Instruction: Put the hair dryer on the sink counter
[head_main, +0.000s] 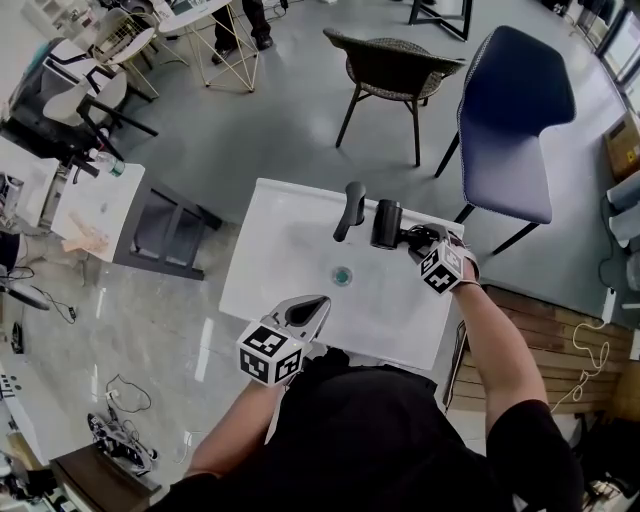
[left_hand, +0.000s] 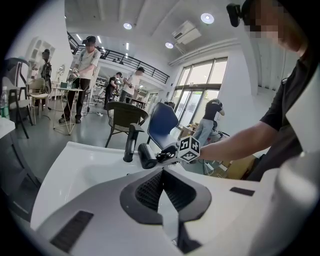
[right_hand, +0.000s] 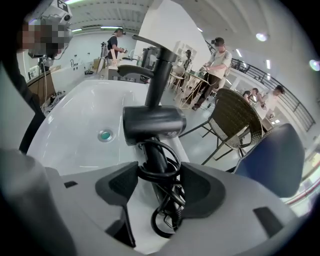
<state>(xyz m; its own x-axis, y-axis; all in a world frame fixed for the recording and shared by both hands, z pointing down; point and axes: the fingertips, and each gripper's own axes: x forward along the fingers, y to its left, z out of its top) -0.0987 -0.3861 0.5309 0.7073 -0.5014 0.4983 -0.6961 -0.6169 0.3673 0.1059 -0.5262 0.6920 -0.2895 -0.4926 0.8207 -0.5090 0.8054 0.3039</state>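
Note:
The black hair dryer (head_main: 386, 224) is at the back right of the white sink counter (head_main: 285, 215), just right of the black faucet (head_main: 350, 208). My right gripper (head_main: 415, 240) is shut on its handle, with the coiled cord bunched between the pads. In the right gripper view the barrel (right_hand: 152, 124) lies crosswise ahead of the gripper (right_hand: 157, 175), and the faucet (right_hand: 157, 75) rises behind it. My left gripper (head_main: 318, 303) hovers over the sink's front edge, shut and empty. In the left gripper view, that gripper (left_hand: 162, 172) points towards the dryer (left_hand: 146, 155).
A green drain (head_main: 343, 274) sits in the basin's middle. Behind the sink stand a blue chair (head_main: 515, 120) and a wicker chair (head_main: 395, 65). A white table (head_main: 95, 205) is to the left. Several people (left_hand: 85, 75) stand far off in the room.

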